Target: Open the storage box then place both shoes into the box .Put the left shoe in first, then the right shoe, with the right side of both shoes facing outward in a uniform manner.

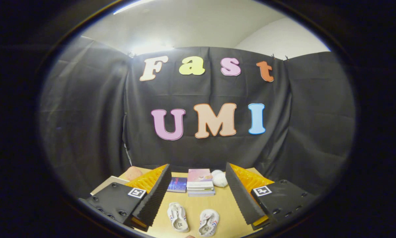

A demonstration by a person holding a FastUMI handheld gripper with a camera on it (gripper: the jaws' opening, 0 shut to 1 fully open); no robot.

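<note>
Gripper view: the gripper (198,201) hangs above the table (224,211), fingers spread wide apart, holding nothing. Two small white shoes (178,216) (208,222) lie side by side on the near table between the fingers, soles up, apart from each other. Beyond them sits a book stack (200,182), a dark book (177,184) to its left, a white plush (220,178) to its right, a pink object (133,172) far left. I cannot pick out the storage box.

Risks: with soles up, left and right shoe may be confused, spoiling the order. The shoes look soft; a pinch may fold one. A descent before the box is opened wastes the grasp
</note>
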